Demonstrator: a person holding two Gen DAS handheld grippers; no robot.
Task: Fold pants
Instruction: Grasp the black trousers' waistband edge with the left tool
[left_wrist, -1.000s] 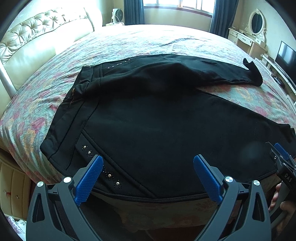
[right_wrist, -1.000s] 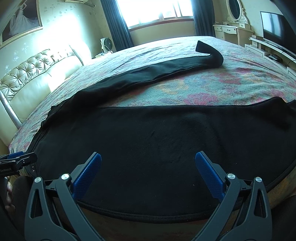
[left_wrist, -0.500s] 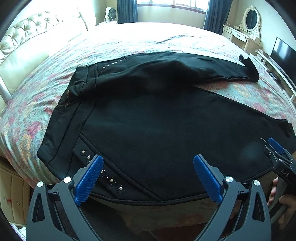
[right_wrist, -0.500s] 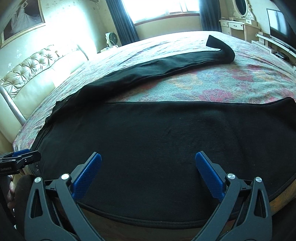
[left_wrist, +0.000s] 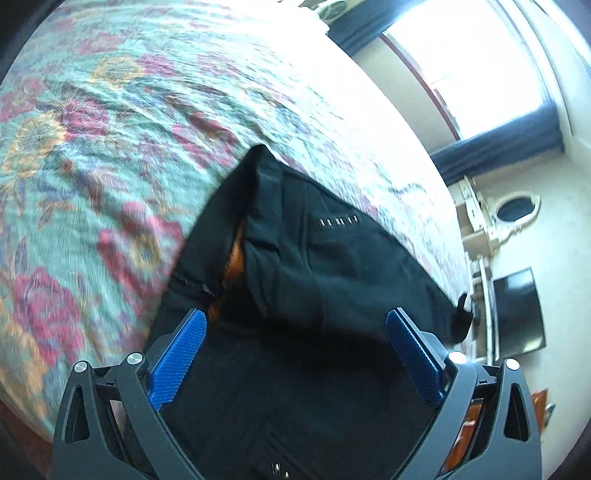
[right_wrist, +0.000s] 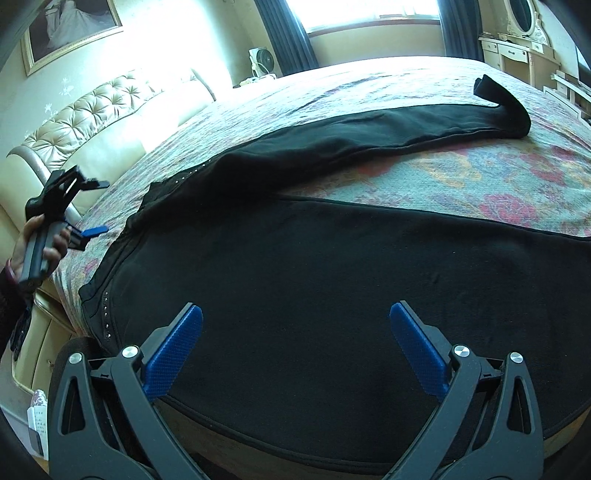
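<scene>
Black pants (right_wrist: 332, 266) flat on bed (right_wrist: 480, 177)

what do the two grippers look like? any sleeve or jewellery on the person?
Both the left gripper and right gripper have black skeletal frames with triangular cutouts, silver round fasteners and textured blue finger pads. In the right wrist view the left hand grips a black handle; there is a dark sleeve and a reddish bangle at the wrist.

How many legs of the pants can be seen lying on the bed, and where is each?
2. On the bed, the near leg of the pants lies flat before the right gripper; the far leg stretches behind it, its cuff curled up.
</scene>
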